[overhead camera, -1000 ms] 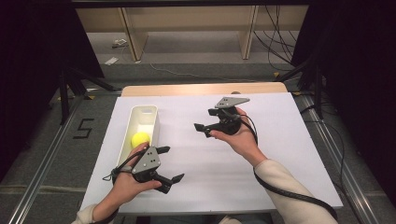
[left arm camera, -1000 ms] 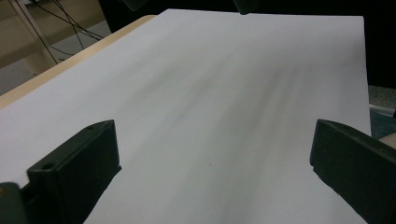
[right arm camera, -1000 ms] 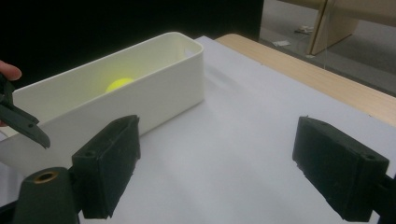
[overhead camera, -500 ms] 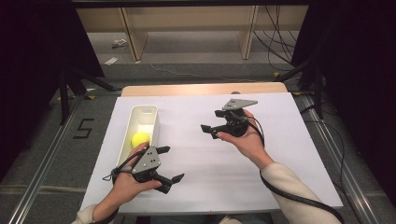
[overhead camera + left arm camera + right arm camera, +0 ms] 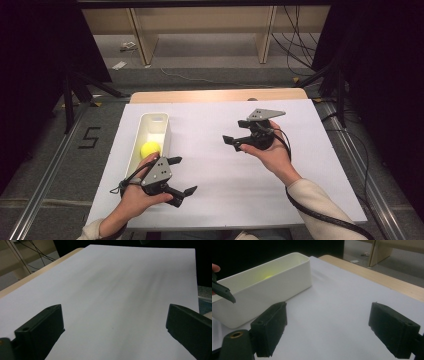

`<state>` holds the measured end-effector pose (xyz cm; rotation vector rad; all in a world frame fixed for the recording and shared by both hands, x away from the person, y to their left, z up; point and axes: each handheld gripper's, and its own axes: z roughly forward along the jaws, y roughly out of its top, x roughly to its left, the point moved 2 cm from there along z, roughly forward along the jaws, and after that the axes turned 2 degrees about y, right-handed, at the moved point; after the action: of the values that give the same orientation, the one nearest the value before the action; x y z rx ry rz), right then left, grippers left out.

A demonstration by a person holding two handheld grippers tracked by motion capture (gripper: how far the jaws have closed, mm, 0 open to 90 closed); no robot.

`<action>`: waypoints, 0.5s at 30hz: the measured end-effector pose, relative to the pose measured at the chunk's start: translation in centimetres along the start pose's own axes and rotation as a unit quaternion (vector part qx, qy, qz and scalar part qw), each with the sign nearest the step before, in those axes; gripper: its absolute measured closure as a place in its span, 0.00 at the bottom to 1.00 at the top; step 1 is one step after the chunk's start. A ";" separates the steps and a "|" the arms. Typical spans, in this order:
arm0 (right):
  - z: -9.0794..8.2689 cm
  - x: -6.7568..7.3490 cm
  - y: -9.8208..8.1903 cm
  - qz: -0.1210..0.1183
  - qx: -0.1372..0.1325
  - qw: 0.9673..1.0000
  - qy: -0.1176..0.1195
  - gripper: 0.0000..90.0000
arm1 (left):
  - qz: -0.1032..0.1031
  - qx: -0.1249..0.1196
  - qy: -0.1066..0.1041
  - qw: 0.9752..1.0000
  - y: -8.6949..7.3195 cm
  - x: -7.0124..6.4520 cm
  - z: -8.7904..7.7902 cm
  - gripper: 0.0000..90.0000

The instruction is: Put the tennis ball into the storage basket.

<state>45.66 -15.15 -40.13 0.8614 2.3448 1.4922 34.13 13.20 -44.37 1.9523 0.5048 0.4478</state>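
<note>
Since the picture a second earlier, the right gripper (image 5: 237, 131) had drawn back toward the table's right side, away from the tray, while the left gripper (image 5: 182, 175) had kept its place near the front edge.

Nearest the person, the left gripper rested low over the white paper-covered tabletop (image 5: 220, 190), its black jaws spread wide and empty, pointing to the right across bare paper. Just beyond and to the left of it stood the long white plastic tray (image 5: 162, 120), with the small yellow ball (image 5: 150, 149) lying inside at the near end, close beside the left hand (image 5: 137, 192). Farther on, the right gripper was held above the table, its jaws also spread wide with nothing between them, facing leftward toward the tray; in the right gripper view the tray wall (image 5: 274, 280) lay ahead and to the left, well apart from the jaws.

The work appeared to be releasing the ball into the tray and withdrawing. To finish well, both grippers would best stay open and clear of the tray wall, so as not to nudge it.
</note>
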 end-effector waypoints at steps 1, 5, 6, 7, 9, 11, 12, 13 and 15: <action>-0.1 0.0 -0.1 0.000 -0.001 1.000 -0.002 0.18 | 0.000 0.000 0.000 1.000 0.0 0.0 0.0 0.01; -0.6 -0.2 -0.4 0.004 -0.001 1.000 -0.004 0.18 | 0.000 0.000 0.000 1.000 0.0 0.0 0.0 0.01; -0.7 -0.2 -0.5 0.006 0.000 1.000 -0.005 0.18 | 0.000 0.000 0.000 1.000 0.0 0.0 0.0 0.01; -0.8 -0.2 -0.6 0.006 -0.002 1.000 -0.006 0.18 | 0.000 0.000 0.000 1.000 0.0 0.0 0.0 0.01; -1.1 -0.3 -0.7 0.007 -0.003 1.000 -0.008 0.18 | 0.000 -0.001 0.000 1.000 0.0 0.0 0.0 0.01; -1.4 -0.4 -0.8 0.007 -0.004 1.000 -0.009 0.18 | 0.000 0.000 0.000 1.000 0.0 0.0 0.0 0.01; -1.6 -0.4 -0.8 0.007 -0.004 1.000 -0.010 0.18 | 0.000 0.000 0.000 1.000 0.0 0.0 0.0 0.01; -1.8 -0.4 -0.9 0.008 -0.004 1.000 -0.010 0.18 | 0.000 0.000 0.000 1.000 0.0 0.0 0.0 0.01; -2.0 -0.5 -1.0 0.008 -0.005 1.000 -0.013 0.18 | 0.000 0.000 0.001 1.000 0.0 0.0 0.0 0.01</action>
<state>44.70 -17.25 -40.15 0.8928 2.3148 1.4892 34.12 13.21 -44.34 1.9517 0.5050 0.4493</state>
